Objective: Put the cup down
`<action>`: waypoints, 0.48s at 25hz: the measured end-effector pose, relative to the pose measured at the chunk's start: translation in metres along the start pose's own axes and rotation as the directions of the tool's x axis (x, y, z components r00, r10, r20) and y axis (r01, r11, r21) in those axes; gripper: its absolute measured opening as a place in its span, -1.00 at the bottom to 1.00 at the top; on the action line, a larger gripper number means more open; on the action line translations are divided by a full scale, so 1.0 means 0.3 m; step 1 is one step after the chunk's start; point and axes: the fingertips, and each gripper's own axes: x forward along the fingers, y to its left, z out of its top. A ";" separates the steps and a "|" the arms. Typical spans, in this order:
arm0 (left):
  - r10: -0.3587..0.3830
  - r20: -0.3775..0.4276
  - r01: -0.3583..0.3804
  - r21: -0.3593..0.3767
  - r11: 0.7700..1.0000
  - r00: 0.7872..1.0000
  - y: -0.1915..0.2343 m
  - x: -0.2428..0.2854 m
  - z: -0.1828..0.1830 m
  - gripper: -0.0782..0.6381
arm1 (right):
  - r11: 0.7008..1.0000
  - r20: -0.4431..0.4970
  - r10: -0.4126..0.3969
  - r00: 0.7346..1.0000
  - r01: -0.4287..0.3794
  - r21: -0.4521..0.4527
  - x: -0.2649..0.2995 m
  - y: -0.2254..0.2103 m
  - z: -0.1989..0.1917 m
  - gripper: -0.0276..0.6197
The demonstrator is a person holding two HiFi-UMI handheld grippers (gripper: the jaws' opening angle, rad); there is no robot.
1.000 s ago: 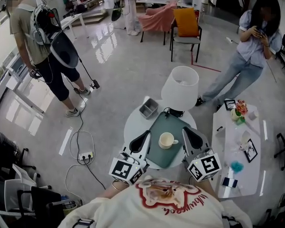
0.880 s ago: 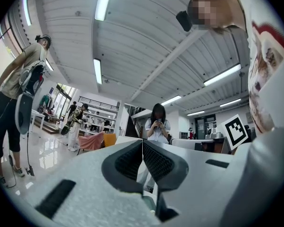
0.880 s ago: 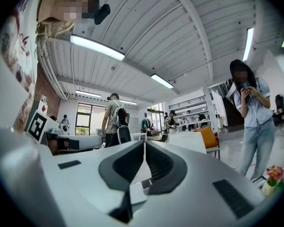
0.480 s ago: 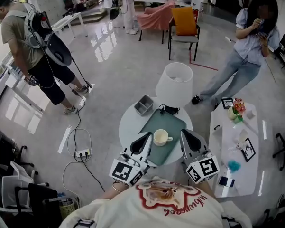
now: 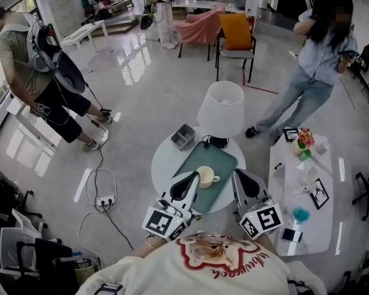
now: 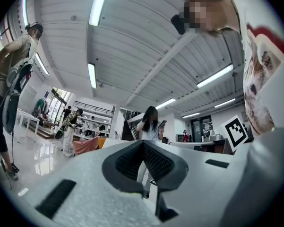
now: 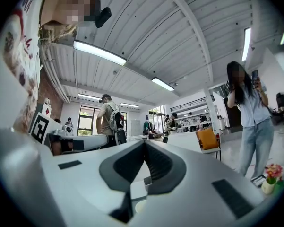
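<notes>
Now our left gripper (image 5: 190, 182) and right gripper (image 5: 239, 180) are closed and empty, flanking the cup (image 5: 204, 176) at lower centre.

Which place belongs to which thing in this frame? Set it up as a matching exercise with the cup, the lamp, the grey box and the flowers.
Things:
1. cup
2. lamp
3. grey box
4. flowers

Places:
A. on the long white side table
B. on the green mat
C. at the far edge of the round table, behind the mat
D. on the round table's bare top, beside the mat's far left corner

Pairs: 1-B; 2-C; 3-D; 4-A
</notes>
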 end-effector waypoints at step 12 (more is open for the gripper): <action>-0.024 -0.023 0.023 -0.032 0.999 0.999 -0.079 -0.165 0.036 -0.74 | 0.999 0.051 -0.041 0.998 0.040 0.017 -0.120 0.137 0.059 -0.82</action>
